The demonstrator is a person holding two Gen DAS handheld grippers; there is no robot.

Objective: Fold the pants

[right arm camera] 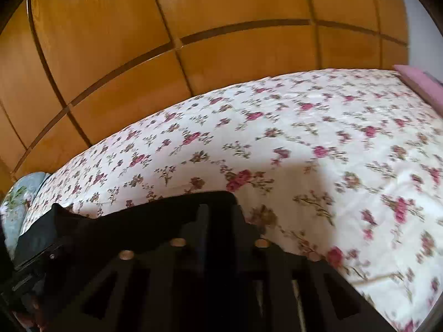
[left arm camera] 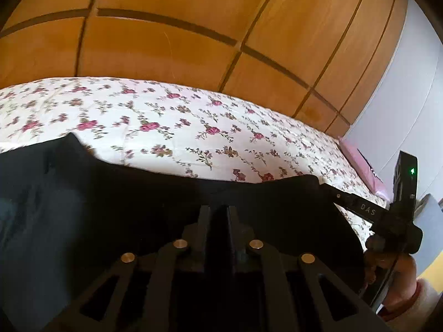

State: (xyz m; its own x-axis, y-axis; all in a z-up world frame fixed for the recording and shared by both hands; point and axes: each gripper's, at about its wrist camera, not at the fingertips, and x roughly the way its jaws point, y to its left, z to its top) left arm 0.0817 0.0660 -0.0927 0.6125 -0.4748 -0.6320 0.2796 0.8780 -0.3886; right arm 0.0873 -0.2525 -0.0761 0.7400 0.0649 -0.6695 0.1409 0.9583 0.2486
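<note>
Black pants [left arm camera: 110,207] swallow both claws' tips: left gripper [left arm camera: 218,210] and right gripper [right arm camera: 218,210] nearly closed, apparently pinching cloth; floral sheet [right arm camera: 332,166] at twelve o'clock.

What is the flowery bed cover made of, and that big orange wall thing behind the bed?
The flowery bed cover looks like soft matte woven cloth, maybe cotton: it wrinkles and carries a printed rose pattern. The wardrobe looks like glossy varnished wood or wood veneer: it shows grain, panel seams and a bright light reflection.
</note>
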